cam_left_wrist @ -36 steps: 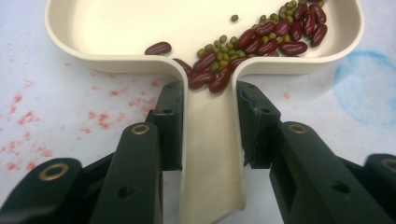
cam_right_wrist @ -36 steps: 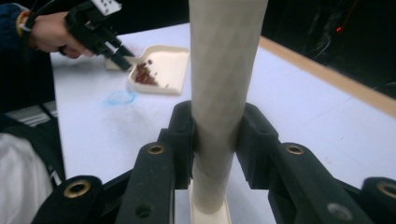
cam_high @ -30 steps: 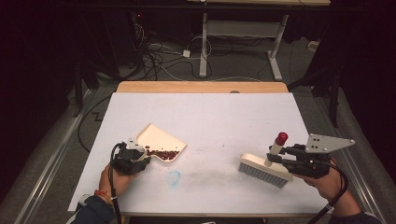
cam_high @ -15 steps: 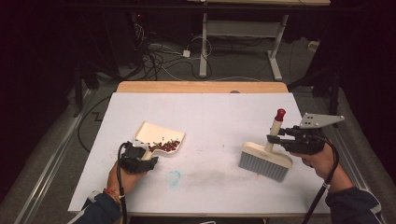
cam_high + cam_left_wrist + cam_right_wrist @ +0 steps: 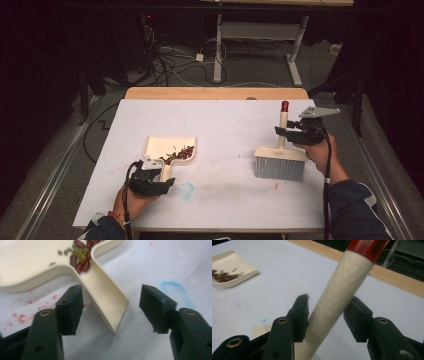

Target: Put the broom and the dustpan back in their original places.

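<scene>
Resting flat on the white table, the cream dustpan holds a small heap of red and green beans, while the brush stands on its bristles well to the right, handle up. A forearm reaches in from each near corner. The left gripper lies low with its jaws just opened, spread clear either side of the dustpan's handle; the right gripper, held level, has been loosening around the brush handle, which leans against one pad.
</scene>
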{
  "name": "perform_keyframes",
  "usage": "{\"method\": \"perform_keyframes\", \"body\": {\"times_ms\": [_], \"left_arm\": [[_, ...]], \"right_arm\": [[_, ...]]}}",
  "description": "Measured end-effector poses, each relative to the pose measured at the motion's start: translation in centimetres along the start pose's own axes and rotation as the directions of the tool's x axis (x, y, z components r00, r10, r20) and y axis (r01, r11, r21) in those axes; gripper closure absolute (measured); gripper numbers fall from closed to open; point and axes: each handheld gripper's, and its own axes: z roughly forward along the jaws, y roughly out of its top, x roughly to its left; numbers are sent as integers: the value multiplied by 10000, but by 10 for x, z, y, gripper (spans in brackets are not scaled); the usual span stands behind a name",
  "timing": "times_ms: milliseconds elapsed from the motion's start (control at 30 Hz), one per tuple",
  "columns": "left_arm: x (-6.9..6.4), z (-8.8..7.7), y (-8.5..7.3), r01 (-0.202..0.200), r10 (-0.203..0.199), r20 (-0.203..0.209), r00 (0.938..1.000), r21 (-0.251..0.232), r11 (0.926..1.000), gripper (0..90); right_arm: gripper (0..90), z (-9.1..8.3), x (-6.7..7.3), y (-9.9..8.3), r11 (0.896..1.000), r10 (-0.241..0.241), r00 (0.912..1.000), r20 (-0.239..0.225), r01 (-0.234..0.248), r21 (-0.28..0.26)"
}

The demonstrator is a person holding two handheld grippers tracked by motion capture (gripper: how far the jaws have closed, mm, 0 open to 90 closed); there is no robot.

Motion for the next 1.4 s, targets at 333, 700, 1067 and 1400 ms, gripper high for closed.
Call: {"method": "perform_keyframes", "body": {"times_ms": [333,700,1067,1400], "left_arm": [[4,-21,-18,-1066,1088,49,9940,-1630,9809,264],[7,-17,-25,-1900,1853,-491,9815,-1226,9741,229],[7,-13,-20,-2176,2123,-537,9757,-1270,9677,229],[6,-14,-20,-2194,2139,-544,9753,-1350,9663,183]], "right_arm": [[477,41,5,5,9999,-109,9807,1953,124,-67],[381,50,10,3,9957,406,9625,2683,-167,-910],[200,45,21,5,9834,700,9660,2491,-250,-1796],[158,31,34,12,9787,396,9666,2534,137,-2049]]}}
